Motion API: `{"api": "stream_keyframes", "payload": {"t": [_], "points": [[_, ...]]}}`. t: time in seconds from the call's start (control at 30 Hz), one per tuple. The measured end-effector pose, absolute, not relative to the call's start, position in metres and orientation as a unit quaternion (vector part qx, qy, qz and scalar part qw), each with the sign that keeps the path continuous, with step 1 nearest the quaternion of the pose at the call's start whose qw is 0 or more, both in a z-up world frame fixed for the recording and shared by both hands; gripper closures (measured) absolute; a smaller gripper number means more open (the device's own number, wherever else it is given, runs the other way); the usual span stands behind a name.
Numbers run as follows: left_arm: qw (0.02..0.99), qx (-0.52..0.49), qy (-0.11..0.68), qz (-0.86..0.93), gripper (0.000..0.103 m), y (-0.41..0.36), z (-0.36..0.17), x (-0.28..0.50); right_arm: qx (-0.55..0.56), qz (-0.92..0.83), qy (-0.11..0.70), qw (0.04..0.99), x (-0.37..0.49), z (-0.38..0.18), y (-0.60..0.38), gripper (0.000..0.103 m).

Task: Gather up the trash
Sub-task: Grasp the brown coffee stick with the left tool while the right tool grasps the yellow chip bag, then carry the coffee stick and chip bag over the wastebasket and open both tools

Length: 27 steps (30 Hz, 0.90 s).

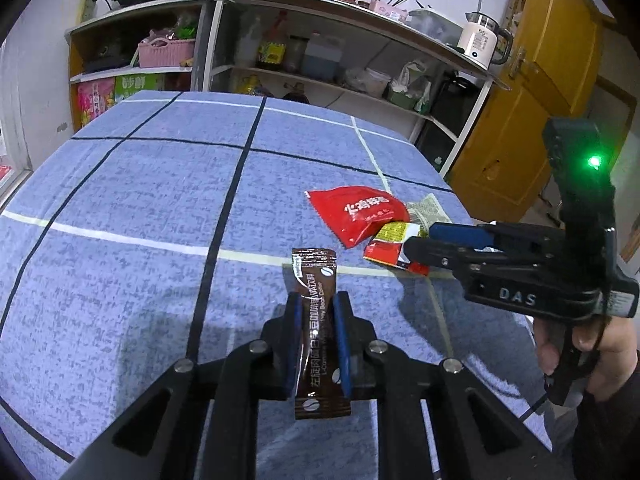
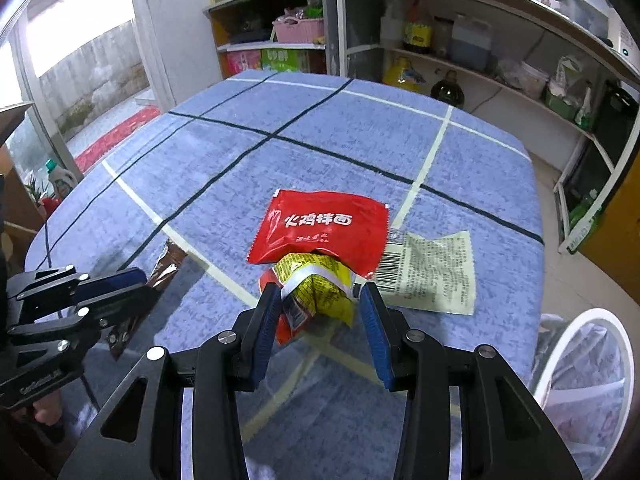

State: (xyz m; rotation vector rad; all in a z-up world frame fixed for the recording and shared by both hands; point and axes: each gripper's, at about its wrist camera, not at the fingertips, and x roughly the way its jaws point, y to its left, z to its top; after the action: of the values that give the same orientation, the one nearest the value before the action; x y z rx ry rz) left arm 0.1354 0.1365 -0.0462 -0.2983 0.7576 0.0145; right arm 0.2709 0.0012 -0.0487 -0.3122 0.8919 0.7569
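Note:
My left gripper [image 1: 317, 304] is shut on a brown coffee stick sachet [image 1: 316, 280] just above the blue checked tablecloth [image 1: 140, 200]; the sachet also shows in the right wrist view [image 2: 162, 270], held by the left gripper [image 2: 136, 284]. My right gripper [image 2: 318, 298] is open around a crumpled yellow and red wrapper [image 2: 316, 290]; it also shows in the left wrist view [image 1: 420, 240] at that wrapper [image 1: 390, 242]. A red noodle packet [image 2: 324, 226] [image 1: 356, 212] lies just beyond. A pale printed wrapper [image 2: 432, 272] [image 1: 426, 208] lies to its right.
A white mesh bin [image 2: 584, 364] stands off the table's right edge. Kitchen shelves [image 1: 320, 40] with bottles, a pink basket and a kettle [image 1: 480, 40] line the far wall. A yellow door [image 1: 532, 100] is at the right.

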Motion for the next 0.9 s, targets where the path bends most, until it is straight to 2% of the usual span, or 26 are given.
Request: {"api": "stream_keyframes", "payload": {"t": [0.33, 0.47, 0.9], "points": [[0.917, -0.149, 0.370, 0.013, 0.086, 0.145, -0.049, 0.131, -0.127, 0.349, 0.436, 0.820, 0.278, -0.055, 0.010, 0.062], [0.918, -0.146, 0.369, 0.013, 0.086, 0.144, -0.049, 0.131, -0.137, 0.346, 0.435, 0.820, 0.272, -0.056, 0.012, 0.076], [0.922, -0.141, 0.361, -0.003, 0.086, 0.130, -0.042, 0.135, -0.106, 0.340, 0.415, 0.837, 0.250, -0.034, -0.029, 0.078]]}}
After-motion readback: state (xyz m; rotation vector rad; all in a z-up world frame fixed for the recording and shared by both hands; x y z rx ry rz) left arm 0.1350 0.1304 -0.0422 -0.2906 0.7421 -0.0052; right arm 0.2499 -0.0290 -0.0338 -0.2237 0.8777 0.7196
